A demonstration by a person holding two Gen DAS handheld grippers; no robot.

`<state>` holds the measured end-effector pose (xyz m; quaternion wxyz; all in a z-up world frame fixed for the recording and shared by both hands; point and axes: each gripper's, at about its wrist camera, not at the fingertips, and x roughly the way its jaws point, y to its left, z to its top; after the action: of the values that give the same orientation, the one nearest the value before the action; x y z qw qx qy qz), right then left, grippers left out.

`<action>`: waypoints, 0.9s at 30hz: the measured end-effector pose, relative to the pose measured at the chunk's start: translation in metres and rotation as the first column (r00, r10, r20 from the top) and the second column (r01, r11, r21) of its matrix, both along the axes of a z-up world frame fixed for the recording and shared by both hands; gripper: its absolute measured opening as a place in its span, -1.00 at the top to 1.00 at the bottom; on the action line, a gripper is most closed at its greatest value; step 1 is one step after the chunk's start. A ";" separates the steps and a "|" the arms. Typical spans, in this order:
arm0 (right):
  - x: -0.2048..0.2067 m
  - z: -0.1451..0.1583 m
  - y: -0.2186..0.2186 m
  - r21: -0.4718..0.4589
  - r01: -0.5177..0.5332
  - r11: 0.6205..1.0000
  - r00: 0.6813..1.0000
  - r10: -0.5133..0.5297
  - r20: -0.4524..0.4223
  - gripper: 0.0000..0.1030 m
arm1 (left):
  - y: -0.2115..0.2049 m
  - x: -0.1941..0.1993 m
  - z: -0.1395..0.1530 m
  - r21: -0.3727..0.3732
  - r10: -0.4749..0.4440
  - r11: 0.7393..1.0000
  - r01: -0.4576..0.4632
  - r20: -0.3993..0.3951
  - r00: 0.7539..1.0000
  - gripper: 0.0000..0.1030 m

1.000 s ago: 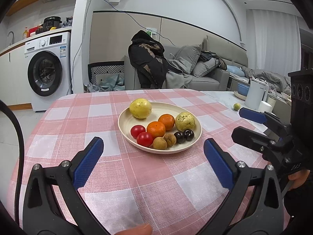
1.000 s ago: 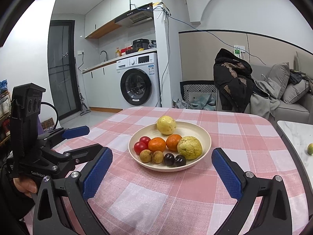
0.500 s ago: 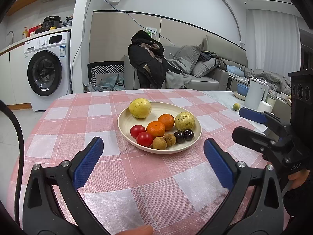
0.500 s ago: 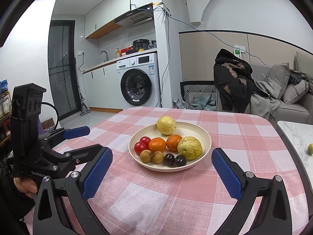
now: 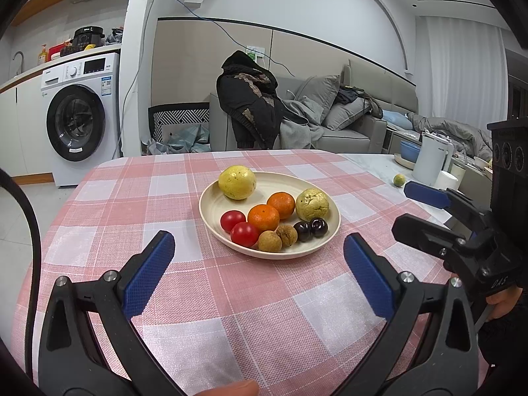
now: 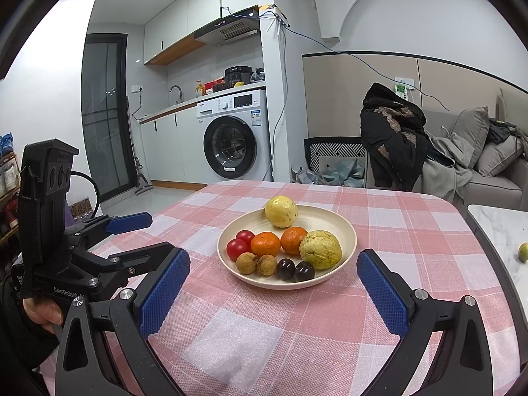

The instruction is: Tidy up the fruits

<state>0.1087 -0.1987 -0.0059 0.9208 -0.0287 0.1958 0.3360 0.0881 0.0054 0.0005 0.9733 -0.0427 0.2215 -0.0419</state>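
A cream plate (image 5: 211, 204) (image 6: 343, 224) sits on a pink checked tablecloth. It holds a yellow fruit (image 5: 237, 182) (image 6: 281, 211), a bumpy yellow-green fruit (image 5: 312, 204) (image 6: 320, 249), two oranges (image 5: 264, 217) (image 6: 265, 244), two red tomatoes (image 5: 244, 234) (image 6: 237, 249), two brown longans (image 5: 270, 241) (image 6: 247, 263) and two dark cherries (image 5: 319, 227) (image 6: 285, 269). My left gripper (image 5: 259, 260) is open and empty in front of the plate; it also shows in the right wrist view (image 6: 138, 234). My right gripper (image 6: 274, 280) is open and empty, also seen in the left wrist view (image 5: 419, 208).
A small green fruit (image 5: 399, 180) (image 6: 523, 252) lies on a white marble surface right of the table, beside a white kettle (image 5: 430, 160). A washing machine (image 5: 77, 125) and a sofa with clothes (image 5: 297, 122) stand beyond the table.
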 end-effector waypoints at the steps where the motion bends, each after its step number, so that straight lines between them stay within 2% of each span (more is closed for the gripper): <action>1: 0.000 0.000 0.000 0.000 0.000 1.000 1.000 0.000 0.000 -1.00 | 0.000 0.000 0.000 0.000 0.000 1.000 0.000 0.000 1.000 -0.98; 27: 0.000 0.000 0.000 0.000 -0.001 1.000 1.000 0.001 0.001 -1.00 | 0.002 0.002 -0.002 -0.005 0.006 1.000 -0.006 -0.003 1.000 -0.98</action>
<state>0.1087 -0.1987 -0.0062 0.9208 -0.0287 0.1954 0.3364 0.0896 0.0074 -0.0013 0.9730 -0.0459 0.2226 -0.0395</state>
